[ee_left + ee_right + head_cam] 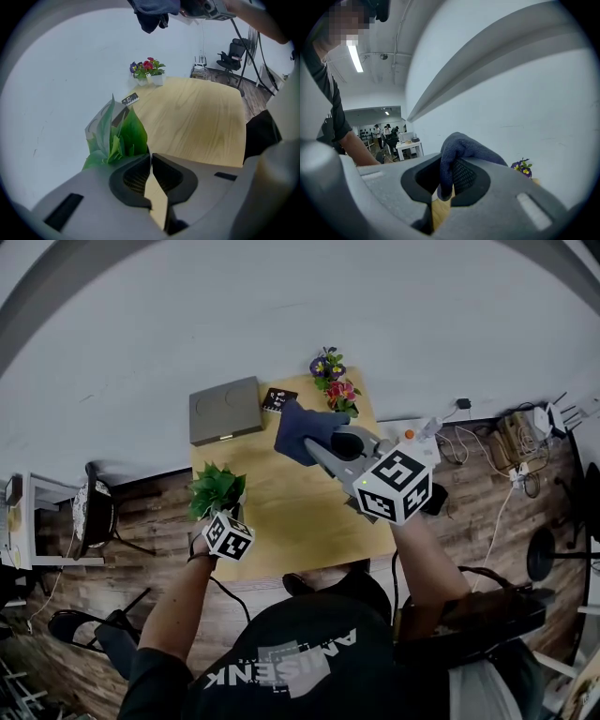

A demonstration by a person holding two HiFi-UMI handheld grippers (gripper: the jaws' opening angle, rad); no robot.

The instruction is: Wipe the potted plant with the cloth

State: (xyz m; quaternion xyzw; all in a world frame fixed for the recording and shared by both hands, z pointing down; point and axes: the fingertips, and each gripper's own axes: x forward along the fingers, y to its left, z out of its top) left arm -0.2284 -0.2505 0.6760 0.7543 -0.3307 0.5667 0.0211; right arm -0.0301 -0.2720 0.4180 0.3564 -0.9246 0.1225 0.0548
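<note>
Cloth (305, 430) up, plant (216, 488) steadied at the table's (300, 521) edge

The table carries the plant at its left edge, the left gripper (150, 155) pinched nearly closed on what looks like the pot's rim (only a pale sliver shows between the tips). The cloth hangs bunched, clamped in the right gripper (449, 164), well apart from the leaves. Bring it across low and stroke each leaf outward, lightly.
</note>
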